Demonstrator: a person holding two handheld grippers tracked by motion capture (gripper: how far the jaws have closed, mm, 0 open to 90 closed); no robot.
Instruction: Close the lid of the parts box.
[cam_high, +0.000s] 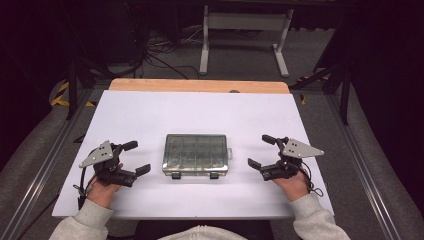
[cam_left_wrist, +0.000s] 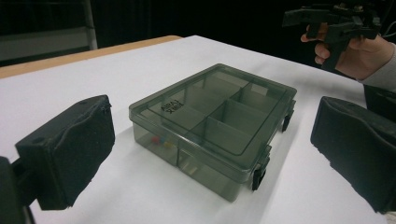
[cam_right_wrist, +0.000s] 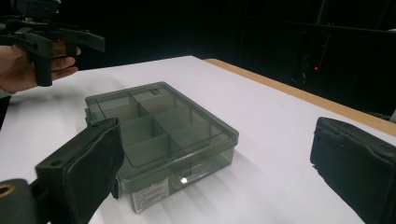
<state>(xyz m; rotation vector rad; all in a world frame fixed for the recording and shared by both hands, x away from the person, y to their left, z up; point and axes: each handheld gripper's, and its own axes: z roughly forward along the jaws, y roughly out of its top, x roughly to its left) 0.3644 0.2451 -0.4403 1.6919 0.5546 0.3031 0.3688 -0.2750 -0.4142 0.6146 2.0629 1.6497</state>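
Now our left hand-held gripper (cam_high: 135, 157) waits spread wide, beside the closed compartment box (cam_high: 195, 154) mid-table (cam_high: 150, 107), and our right hand-held gripper (cam_high: 261, 151) is spread too. We should steady one side and work the front latches (cam_high: 176, 175) gently.

Glossy smoky plastic box (cam_high: 195, 154) — matt white tabletop (cam_high: 150, 115).
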